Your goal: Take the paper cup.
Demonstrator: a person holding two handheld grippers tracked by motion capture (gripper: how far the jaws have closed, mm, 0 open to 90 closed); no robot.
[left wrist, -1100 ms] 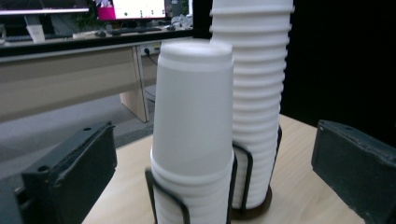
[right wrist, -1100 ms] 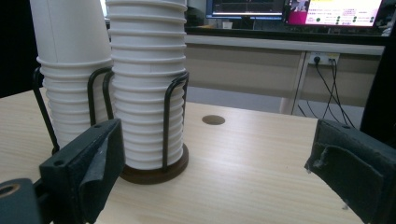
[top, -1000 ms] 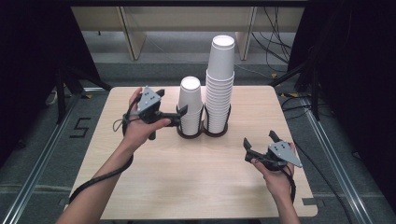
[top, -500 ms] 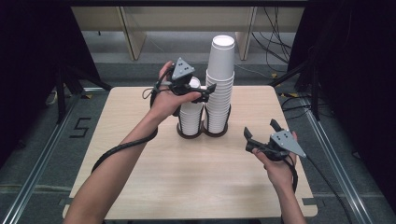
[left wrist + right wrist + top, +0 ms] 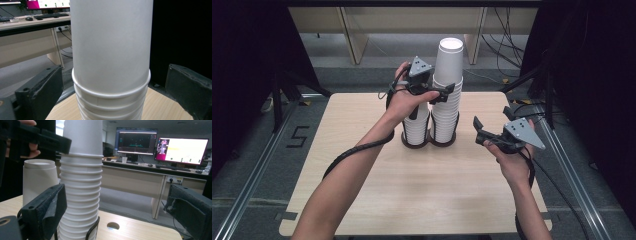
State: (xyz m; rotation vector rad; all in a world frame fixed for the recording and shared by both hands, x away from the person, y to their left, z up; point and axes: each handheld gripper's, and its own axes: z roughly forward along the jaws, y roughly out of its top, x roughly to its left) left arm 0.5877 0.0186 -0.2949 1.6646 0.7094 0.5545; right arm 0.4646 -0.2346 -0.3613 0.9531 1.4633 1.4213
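Wooden table (image 5: 362, 165) lies bare toward its left and near edges. Left gripper (image 5: 443, 93) straddles the top cup (image 5: 449, 60) of the tall stack (image 5: 446, 112) mid-table, jaws just closing, gaps remaining. Right gripper (image 5: 493, 125) hovers spread, empty, near the right edge.

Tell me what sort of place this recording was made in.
Probably an office or lab set up for recording. Lit computer monitors stand on a long light wooden desk with keyboards, black curtains flank the pale wooden table, and loose black cables trail over the grey floor behind it.
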